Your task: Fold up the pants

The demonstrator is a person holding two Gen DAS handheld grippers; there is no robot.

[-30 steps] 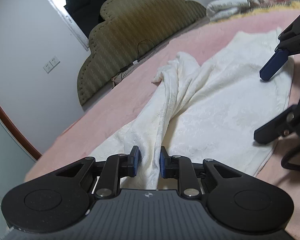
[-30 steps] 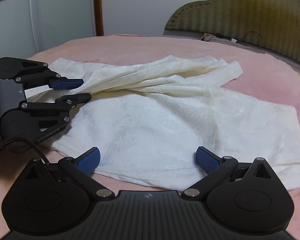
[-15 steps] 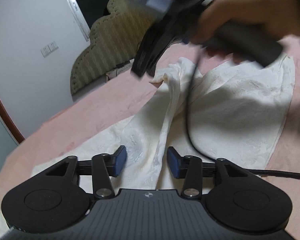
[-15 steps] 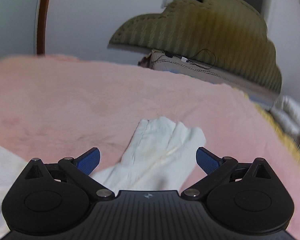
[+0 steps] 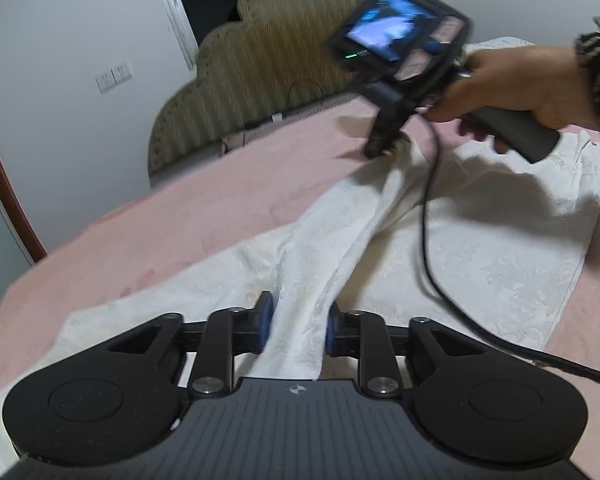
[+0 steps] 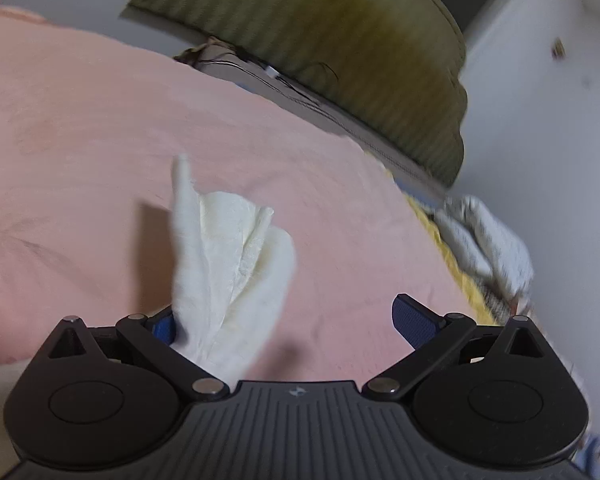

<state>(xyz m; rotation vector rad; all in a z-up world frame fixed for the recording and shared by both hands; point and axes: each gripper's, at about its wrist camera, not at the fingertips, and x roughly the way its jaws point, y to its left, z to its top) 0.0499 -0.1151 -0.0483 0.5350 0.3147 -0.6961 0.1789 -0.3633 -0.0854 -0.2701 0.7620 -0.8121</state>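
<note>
Cream white pants (image 5: 480, 264) lie spread on a pink bed cover (image 5: 220, 184). My left gripper (image 5: 298, 322) is low at the near end; its jaws are closing and the pads press a raised fold of the fabric between them. A hand (image 5: 520, 84) holds my right gripper (image 5: 380, 144) at the far leg end, pointing down at it. In the right wrist view, that gripper (image 6: 288, 320) stands wide open. The bunched leg end (image 6: 228, 260) lies between the fingers, against the left one.
An olive padded headboard (image 5: 268, 52) stands past the bed, also in the right wrist view (image 6: 340, 40). A black cable (image 5: 428, 240) trails across the pants from the right gripper. Folded pale bedding (image 6: 488, 240) lies at the bed's right edge.
The right gripper swung from the wide part of the pants across to the far leg end. The left gripper opened, then came together again on the fold.
</note>
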